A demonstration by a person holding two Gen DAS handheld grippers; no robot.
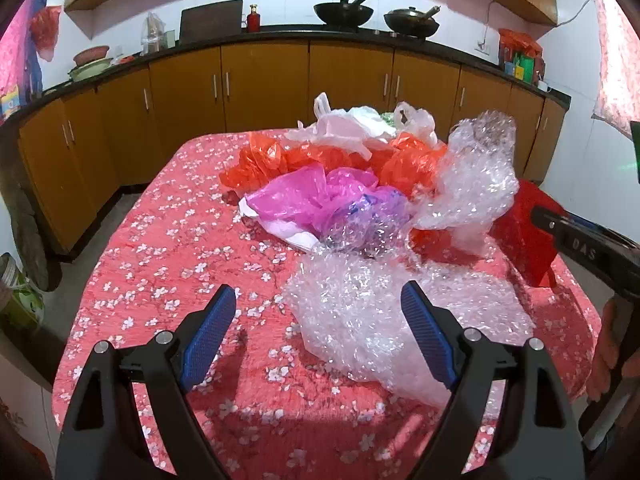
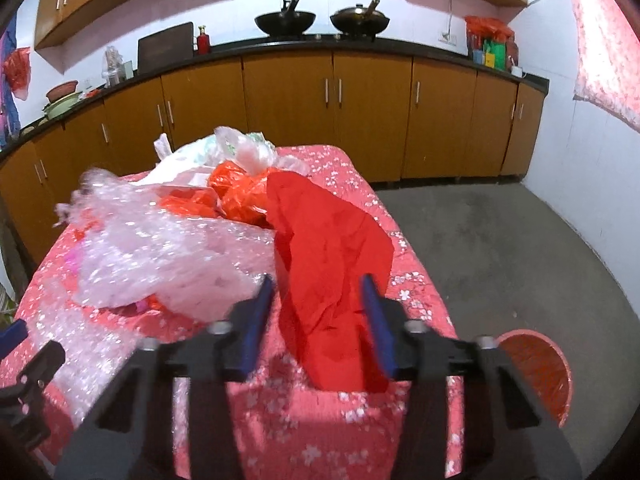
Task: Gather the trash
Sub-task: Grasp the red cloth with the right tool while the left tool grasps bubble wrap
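Note:
A heap of plastic trash lies on a table with a red flowered cloth (image 1: 168, 240): clear bubble wrap (image 1: 372, 312), a pink bag (image 1: 304, 196), orange bags (image 1: 264, 160), white bags (image 1: 352, 124) and a red sheet (image 2: 328, 248). My left gripper (image 1: 320, 300) is open above the cloth, its right finger over the near bubble wrap. My right gripper (image 2: 318, 292) is open, its fingers on either side of the hanging red sheet, not closed on it. The right gripper's body also shows at the right edge of the left wrist view (image 1: 580, 240).
A red basin (image 2: 540, 376) stands on the grey floor right of the table. Brown kitchen cabinets (image 2: 288, 96) line the far wall, with two woks (image 2: 284, 22) on the counter. The table edge drops to bare floor (image 2: 500, 248) on the right.

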